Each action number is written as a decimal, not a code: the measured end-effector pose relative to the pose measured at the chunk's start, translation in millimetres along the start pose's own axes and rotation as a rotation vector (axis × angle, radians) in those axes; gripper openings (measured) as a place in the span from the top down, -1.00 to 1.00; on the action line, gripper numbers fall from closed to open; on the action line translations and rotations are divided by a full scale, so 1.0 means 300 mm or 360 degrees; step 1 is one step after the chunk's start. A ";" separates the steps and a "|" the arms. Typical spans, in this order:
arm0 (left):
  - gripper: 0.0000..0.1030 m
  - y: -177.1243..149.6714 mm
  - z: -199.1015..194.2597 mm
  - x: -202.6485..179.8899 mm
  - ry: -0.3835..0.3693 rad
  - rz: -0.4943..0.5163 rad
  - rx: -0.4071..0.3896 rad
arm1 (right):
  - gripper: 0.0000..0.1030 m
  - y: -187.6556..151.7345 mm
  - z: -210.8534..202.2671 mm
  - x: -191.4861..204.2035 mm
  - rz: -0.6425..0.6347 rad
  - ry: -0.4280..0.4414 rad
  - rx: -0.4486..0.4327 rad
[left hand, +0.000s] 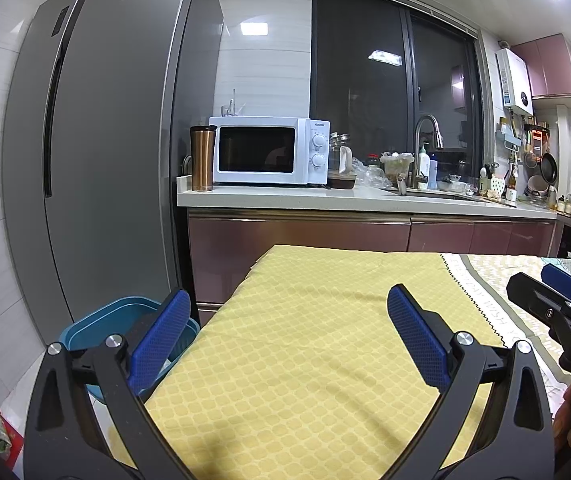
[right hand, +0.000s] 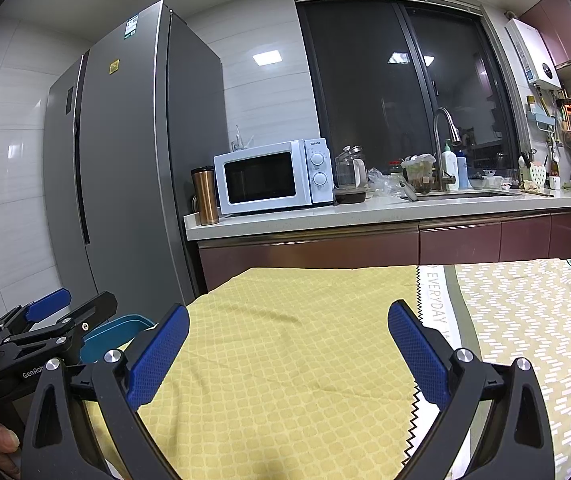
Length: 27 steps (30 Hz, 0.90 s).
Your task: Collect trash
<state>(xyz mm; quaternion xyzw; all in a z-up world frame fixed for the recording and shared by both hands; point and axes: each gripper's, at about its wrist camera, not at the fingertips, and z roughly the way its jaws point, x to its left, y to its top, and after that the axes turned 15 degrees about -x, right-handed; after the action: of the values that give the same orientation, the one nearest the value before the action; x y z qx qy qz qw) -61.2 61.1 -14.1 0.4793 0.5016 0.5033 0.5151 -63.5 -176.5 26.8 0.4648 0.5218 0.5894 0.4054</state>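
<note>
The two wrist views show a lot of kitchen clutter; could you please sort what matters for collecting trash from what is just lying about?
For the job:
blue bin beside the table
left gripper, open, empty
right gripper, open, empty
No trash shows on the yellow cloth.

Lying about:
microwave
copper tumbler
fridge
faucet

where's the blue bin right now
The blue bin sits low at the left end of the yellow cloth, in front of the grey fridge; in the left wrist view the left gripper partly hides it.
</note>
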 end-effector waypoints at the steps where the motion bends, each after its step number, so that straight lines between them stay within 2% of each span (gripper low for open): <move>1: -0.89 0.000 0.000 0.000 0.0001 -0.0001 -0.0001 | -0.87 0.001 0.000 0.000 0.0001 -0.0001 0.0001; 27: -0.89 -0.003 0.001 0.004 -0.0005 -0.0003 -0.0003 | -0.87 -0.001 -0.001 0.001 0.0004 -0.0004 0.0003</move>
<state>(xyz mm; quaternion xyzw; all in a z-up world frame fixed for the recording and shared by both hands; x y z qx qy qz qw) -61.0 62.3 -15.0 0.4791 0.5008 0.5025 0.5169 -63.8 -176.1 26.4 0.4665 0.5214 0.5888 0.4048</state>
